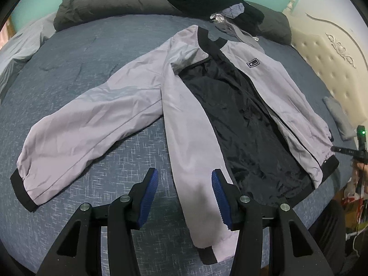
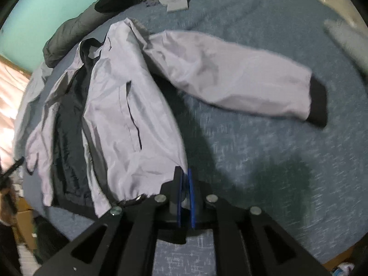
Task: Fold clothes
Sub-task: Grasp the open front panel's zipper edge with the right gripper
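A light grey jacket with black cuffs, hem and dark lining lies open and face up on the blue bedspread. Its left sleeve stretches out toward a black cuff. My left gripper hovers open just above the left front panel near the hem, blue pads on either side of the cloth. In the right wrist view the same jacket is seen from the other side, its right sleeve spread to the right. My right gripper is shut on the jacket's hem corner, lifting it slightly.
A dark rolled quilt and a pile of black and grey clothes lie at the far end of the bed. A padded cream headboard stands at the right. A folded grey item rests near it.
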A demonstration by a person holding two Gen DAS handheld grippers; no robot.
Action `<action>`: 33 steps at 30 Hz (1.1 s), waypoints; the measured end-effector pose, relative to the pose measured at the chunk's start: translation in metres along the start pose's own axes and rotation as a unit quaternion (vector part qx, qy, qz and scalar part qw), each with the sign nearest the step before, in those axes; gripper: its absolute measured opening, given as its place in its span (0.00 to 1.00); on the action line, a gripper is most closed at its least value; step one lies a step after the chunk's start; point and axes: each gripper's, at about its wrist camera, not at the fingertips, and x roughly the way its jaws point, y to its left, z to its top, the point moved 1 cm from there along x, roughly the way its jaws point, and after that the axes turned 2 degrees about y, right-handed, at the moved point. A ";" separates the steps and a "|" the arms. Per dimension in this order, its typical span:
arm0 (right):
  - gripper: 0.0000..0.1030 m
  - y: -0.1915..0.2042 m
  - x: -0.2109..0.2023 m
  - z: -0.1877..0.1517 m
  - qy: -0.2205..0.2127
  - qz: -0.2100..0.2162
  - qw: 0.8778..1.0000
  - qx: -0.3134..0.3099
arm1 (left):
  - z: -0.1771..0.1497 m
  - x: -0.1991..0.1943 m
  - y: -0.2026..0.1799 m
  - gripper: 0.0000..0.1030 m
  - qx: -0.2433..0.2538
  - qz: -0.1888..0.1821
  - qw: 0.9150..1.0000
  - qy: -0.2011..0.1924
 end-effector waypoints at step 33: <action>0.31 0.175 0.093 -0.038 0.147 0.200 0.959 -0.137 | -0.013 -0.005 0.003 0.52 -0.011 -0.022 1.000 -0.005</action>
